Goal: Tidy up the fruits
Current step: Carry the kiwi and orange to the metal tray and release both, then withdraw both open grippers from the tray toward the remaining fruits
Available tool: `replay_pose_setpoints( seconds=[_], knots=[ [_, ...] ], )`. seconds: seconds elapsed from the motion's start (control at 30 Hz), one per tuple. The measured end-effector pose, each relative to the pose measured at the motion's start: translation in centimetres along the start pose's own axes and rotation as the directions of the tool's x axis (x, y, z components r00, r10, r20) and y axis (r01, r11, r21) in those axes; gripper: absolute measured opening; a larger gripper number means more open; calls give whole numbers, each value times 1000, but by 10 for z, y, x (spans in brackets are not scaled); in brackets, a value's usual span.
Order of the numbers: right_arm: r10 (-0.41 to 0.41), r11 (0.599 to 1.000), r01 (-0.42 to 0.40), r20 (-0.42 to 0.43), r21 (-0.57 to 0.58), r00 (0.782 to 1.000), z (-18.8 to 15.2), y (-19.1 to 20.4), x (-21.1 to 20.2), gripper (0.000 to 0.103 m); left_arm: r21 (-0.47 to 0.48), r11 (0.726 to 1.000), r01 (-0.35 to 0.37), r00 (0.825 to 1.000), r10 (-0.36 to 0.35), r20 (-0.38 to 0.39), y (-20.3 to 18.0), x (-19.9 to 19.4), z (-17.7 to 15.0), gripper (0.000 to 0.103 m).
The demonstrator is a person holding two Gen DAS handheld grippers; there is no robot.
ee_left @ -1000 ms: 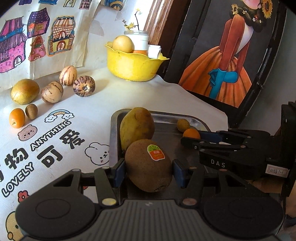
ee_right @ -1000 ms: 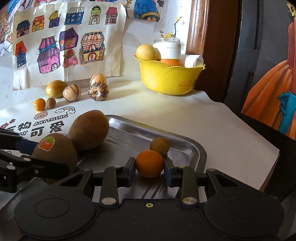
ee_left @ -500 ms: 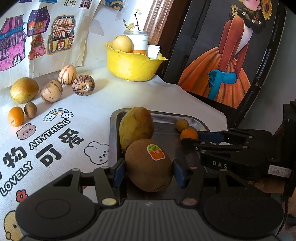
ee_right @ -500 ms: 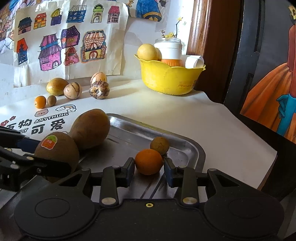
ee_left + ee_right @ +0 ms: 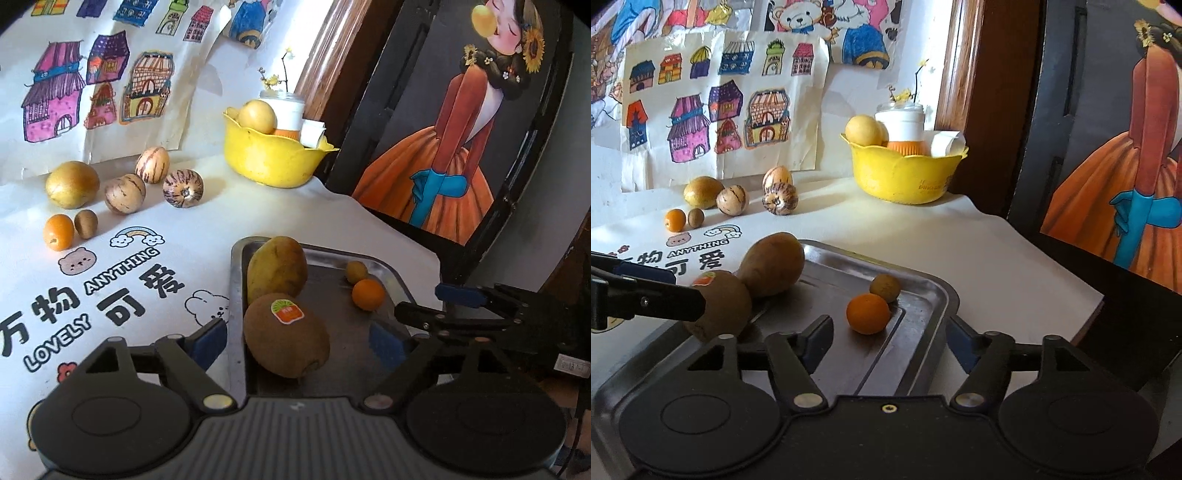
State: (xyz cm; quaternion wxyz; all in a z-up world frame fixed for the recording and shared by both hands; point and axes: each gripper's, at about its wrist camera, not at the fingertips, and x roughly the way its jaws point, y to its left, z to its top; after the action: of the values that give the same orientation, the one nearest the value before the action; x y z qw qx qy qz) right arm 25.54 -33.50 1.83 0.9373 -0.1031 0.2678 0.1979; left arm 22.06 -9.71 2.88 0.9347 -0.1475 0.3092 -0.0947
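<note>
Left gripper (image 5: 297,341) held low over the near edge of the metal tray (image 5: 391,275), pointing across the table; jaws spread wide, blue pads well apart, nothing clamped. The kiwi (image 5: 286,334) with its orange-and-green sticker lies on the tray between the pads, touching neither, nearer the left one. Just behind it, touching, a brown-yellow mango (image 5: 277,271) leans at the tray's far left corner. Right gripper (image 5: 888,338) comes in from the tray's right side, tilted down slightly; jaws likewise spread wide and empty. The orange (image 5: 868,313) sits on the tray ahead of the pads, clear of both, with a small brown fruit (image 5: 885,288) just behind it, about touching. Half a second ago both sets of jaws were closed in on their fruit, kiwi on the left and orange on the right; now both have let go and drawn back a little, fruit resting on the tray. Beyond, on the printed tablecloth (image 5: 122,291): a loose group of six fruits (image 5: 123,192) near the wall drawings, and a yellow bowl (image 5: 275,162) holding a pale round fruit.
</note>
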Motion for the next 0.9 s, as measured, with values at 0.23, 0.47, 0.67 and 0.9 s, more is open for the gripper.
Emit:
replay_pose_setpoints(
  seconds=[0.23,0.47,0.67,0.9],
  knots=[
    [5,1000,-5,23,6,1000,-3,14,-34,89,-1,1000,-4,1000,4,29,2,-28,-7,101],
    [8,1000,-8,38,5,999,-8,41,-67,100,13,998,-58,997,57,49,10,-57,-21,102],
    [33,999,-33,21,6,999,-16,71,-90,102,45,995,-94,995,92,36,22,-86,-35,102],
    [122,992,-122,-50,6,991,-30,109,-105,102,49,994,-96,995,96,-4,47,-115,-54,102]
  ],
)
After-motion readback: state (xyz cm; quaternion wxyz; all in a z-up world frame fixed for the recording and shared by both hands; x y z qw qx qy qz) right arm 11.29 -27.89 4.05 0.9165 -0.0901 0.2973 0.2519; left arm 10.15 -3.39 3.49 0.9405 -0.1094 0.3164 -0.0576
